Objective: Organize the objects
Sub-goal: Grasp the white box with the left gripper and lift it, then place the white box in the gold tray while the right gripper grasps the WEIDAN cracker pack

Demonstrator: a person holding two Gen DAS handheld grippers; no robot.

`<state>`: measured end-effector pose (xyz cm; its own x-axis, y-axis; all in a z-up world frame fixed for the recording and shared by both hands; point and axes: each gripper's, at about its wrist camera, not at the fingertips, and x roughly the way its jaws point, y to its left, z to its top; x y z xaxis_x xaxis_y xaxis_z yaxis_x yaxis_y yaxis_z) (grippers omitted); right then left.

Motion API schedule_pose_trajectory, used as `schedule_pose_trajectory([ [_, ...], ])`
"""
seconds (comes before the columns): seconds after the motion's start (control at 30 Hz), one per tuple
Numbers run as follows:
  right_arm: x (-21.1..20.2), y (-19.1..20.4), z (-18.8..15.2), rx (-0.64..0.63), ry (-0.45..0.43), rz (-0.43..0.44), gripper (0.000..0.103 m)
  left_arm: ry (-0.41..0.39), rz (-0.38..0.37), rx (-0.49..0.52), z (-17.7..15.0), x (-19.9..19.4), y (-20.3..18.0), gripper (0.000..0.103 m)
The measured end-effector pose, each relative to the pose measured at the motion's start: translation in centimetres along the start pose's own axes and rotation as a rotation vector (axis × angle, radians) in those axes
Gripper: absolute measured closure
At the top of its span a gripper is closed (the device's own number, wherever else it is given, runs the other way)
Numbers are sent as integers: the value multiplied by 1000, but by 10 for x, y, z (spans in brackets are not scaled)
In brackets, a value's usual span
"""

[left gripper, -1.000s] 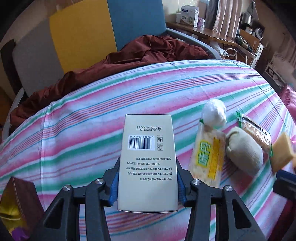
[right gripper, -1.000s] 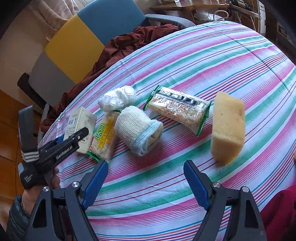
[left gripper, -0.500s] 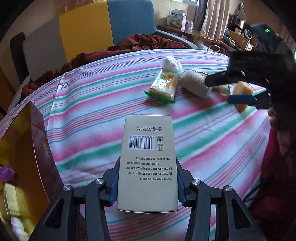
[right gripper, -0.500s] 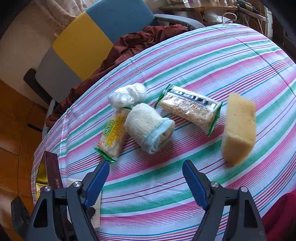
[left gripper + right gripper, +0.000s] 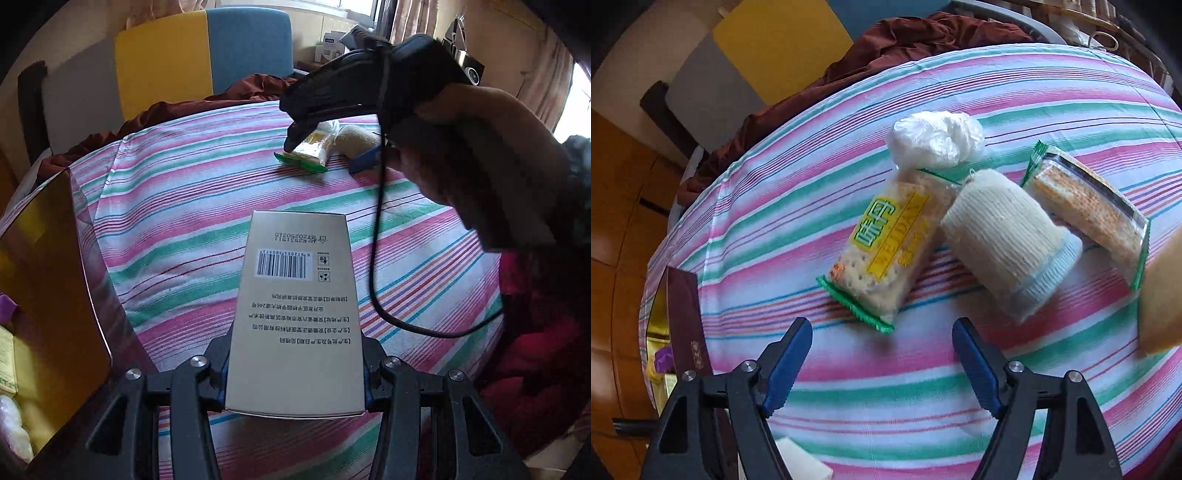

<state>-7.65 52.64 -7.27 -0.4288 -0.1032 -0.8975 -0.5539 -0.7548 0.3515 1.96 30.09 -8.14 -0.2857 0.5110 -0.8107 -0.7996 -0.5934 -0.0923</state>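
A beige barcoded carton (image 5: 293,314) sits clamped in the left claw (image 5: 295,373), above the striped table (image 5: 184,206), with the open storage box (image 5: 48,280) just to its left, likely its destination. The right claw (image 5: 882,365), spread wide and empty, hovers just short of the yellow-labelled biscuit packet (image 5: 886,243), apparently the next pickup.

Both grippers, left (image 5: 294,365) and right (image 5: 882,354), have black plastic arms, silver screws and blue ridged finger pads (image 5: 785,363). A bare-skinned hand (image 5: 465,147) (red sleeve behind) trails a black cable (image 5: 380,229).
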Motion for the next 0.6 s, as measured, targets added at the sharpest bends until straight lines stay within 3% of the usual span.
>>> schedule_pose_trajectory([
  [0.13, 14, 9, 23, 35, -44, -87, 19, 2, -20, -23, -2, 2, 6, 53],
  [0.23, 25, 20, 34, -27, -41, -180, 17, 1, -29, -29, -4, 4, 8, 53],
  [0.27, 29, 26, 35, -67, -31, -218, 19, 1, -33, -25, -4, 3, 8, 53],
  [0.33, 32, 37, 32, -175, -27, -284, 33, -1, -34, -22, -4, 4, 8, 53],
  [0.37, 31, 40, 29, -214, -32, -271, 47, -3, -34, -20, -4, 4, 8, 53],
  [0.4, 29, 41, 25, -248, -25, -262, 54, -4, -34, -19, -5, 3, 6, 53],
  [0.6, 11, 31, -18, -406, 78, -176, 53, -12, -24, -5, -8, 1, 2, 52],
])
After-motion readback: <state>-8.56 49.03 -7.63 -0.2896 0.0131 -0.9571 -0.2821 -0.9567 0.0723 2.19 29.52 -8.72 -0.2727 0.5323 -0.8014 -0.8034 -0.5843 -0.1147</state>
